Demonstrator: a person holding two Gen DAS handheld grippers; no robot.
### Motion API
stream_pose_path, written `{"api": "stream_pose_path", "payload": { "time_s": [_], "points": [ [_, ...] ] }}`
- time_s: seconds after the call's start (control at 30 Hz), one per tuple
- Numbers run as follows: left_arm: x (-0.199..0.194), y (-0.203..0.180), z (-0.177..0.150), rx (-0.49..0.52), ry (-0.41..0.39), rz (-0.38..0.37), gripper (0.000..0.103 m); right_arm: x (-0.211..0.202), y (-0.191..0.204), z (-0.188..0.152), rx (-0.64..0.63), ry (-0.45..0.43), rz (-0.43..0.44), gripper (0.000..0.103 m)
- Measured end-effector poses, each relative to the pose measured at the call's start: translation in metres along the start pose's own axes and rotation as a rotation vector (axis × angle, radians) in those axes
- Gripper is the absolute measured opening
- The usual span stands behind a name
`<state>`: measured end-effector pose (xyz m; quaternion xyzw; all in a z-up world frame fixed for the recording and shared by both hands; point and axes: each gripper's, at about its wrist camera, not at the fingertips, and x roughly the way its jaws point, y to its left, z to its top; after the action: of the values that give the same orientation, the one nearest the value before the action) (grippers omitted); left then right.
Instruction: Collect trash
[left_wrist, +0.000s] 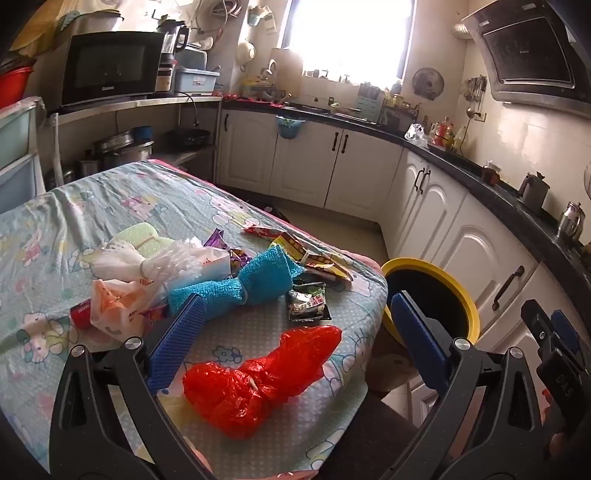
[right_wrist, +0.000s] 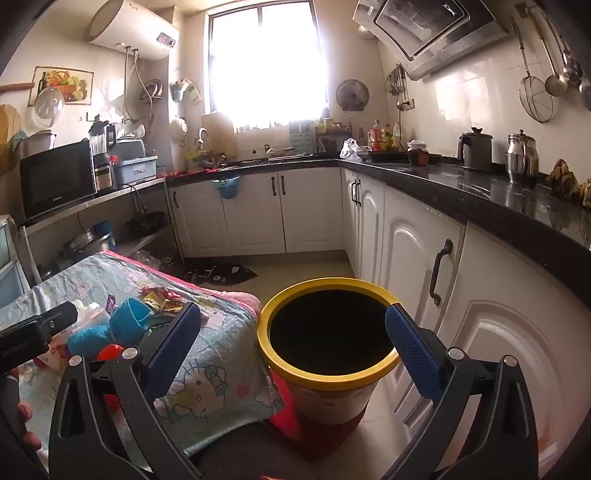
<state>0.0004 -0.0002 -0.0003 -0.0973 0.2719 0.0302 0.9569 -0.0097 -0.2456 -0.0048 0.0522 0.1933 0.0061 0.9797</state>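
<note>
A crumpled red plastic bag (left_wrist: 262, 380) lies on the cloth-covered table (left_wrist: 110, 206), between the wide-apart jaws of my open left gripper (left_wrist: 295, 325). Beyond it lie a blue foam net (left_wrist: 255, 280), a black snack wrapper (left_wrist: 308, 304), yellow-red wrappers (left_wrist: 314, 254), white foam nets (left_wrist: 155, 258) and a pale plastic bag (left_wrist: 118, 306). The yellow-rimmed bin (right_wrist: 325, 332) stands on the floor at the table's right corner. My right gripper (right_wrist: 291, 325) hangs open over the bin's dark mouth, nothing between its fingers. The blue net (right_wrist: 125, 325) shows at the left of the right wrist view.
White cabinets (right_wrist: 406, 258) under a black counter (right_wrist: 480, 192) run along the right and back walls. A microwave (left_wrist: 110, 66) sits on a shelf at the left. Tiled floor (right_wrist: 295, 266) lies between the table and the cabinets, with a dark mat (right_wrist: 225, 275).
</note>
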Motion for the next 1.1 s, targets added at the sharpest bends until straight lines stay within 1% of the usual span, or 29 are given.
{"api": "stream_pose_path", "payload": {
  "time_s": [0.1,0.13,0.4,0.53,0.73,1.1],
  "points": [
    [0.000,-0.001,0.000,0.004,0.001,0.004,0.092,0.005,-0.001,0.001,0.008,0.004,0.001,0.097],
    [0.000,-0.001,0.000,0.003,0.001,0.002,0.092,0.001,0.004,-0.001,-0.013,-0.019,-0.004,0.097],
    [0.001,-0.002,0.000,0.008,-0.003,-0.005,0.092,0.001,0.002,0.002,-0.013,-0.010,0.000,0.097],
    [-0.004,-0.004,0.010,0.009,-0.007,-0.010,0.092,0.002,0.005,0.000,-0.016,-0.007,-0.002,0.097],
    [-0.008,-0.006,0.004,0.011,-0.016,-0.007,0.092,0.003,0.008,0.000,-0.019,-0.006,0.000,0.097],
    [-0.008,-0.005,0.004,0.010,-0.015,-0.010,0.092,-0.001,0.011,-0.003,-0.019,-0.013,0.004,0.097]
  ]
}}
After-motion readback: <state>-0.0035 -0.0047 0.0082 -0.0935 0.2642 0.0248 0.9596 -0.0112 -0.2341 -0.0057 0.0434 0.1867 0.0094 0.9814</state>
